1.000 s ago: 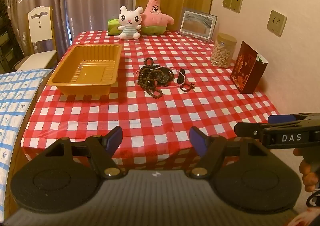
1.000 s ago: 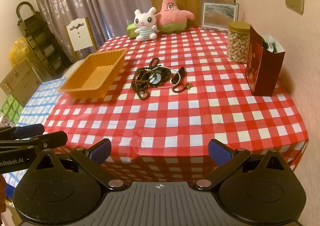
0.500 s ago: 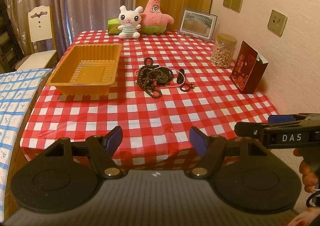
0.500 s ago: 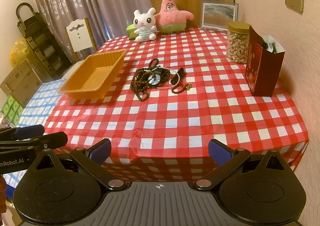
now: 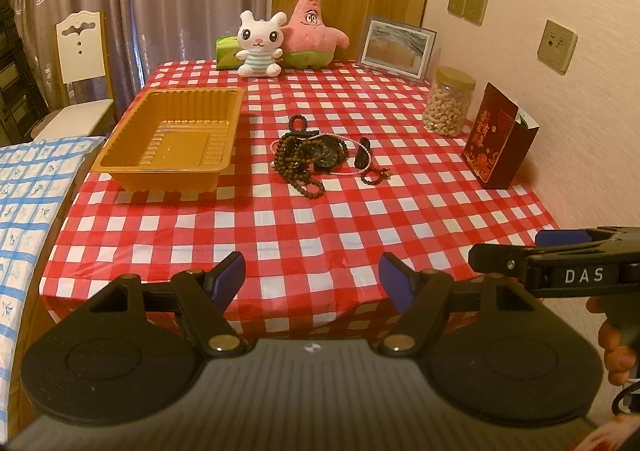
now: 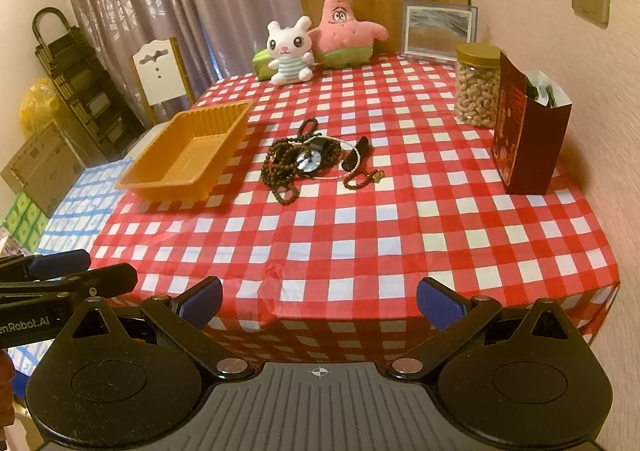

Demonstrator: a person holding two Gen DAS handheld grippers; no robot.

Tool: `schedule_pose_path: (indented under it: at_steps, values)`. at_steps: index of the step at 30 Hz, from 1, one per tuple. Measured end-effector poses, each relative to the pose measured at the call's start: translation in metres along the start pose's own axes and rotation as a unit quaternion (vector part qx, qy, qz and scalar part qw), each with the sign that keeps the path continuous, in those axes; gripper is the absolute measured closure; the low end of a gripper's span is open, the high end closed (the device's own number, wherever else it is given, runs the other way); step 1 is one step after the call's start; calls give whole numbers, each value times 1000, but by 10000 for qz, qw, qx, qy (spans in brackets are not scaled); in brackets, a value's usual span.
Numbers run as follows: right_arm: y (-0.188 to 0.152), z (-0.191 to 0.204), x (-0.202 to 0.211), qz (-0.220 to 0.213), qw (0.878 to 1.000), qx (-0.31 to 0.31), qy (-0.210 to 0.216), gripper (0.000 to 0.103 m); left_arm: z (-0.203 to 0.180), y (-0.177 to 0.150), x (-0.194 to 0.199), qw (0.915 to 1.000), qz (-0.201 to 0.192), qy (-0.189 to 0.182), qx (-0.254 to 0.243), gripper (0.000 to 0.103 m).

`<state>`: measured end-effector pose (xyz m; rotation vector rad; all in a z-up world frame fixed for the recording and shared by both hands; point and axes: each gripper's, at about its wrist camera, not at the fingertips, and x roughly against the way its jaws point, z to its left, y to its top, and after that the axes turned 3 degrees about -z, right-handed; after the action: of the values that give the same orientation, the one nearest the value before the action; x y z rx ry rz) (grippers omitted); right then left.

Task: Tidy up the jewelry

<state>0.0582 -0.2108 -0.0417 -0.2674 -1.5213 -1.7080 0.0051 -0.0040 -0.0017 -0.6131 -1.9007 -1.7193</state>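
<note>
Jewelry heap on table beside empty orange tray, unmoved since a second ago; left gripper and right gripper jaws open, sorting unstarted.

Warm, dim indoor light is cast from above; soft shadows are seen, and edges are bent by fisheye distortion.

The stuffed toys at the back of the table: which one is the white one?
The bunny plush, white with a striped shirt, sitting left of the pink starfish plush, which leans behind its shoulder.
</note>
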Motion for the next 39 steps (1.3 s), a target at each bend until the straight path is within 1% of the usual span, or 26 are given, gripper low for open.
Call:
schedule_pose_path:
  at_steps: [39]
  values:
    - [-1, 4, -10, 22, 10000, -2, 56, 0, 5, 2, -3, 10000, 40, -4, 15, 31]
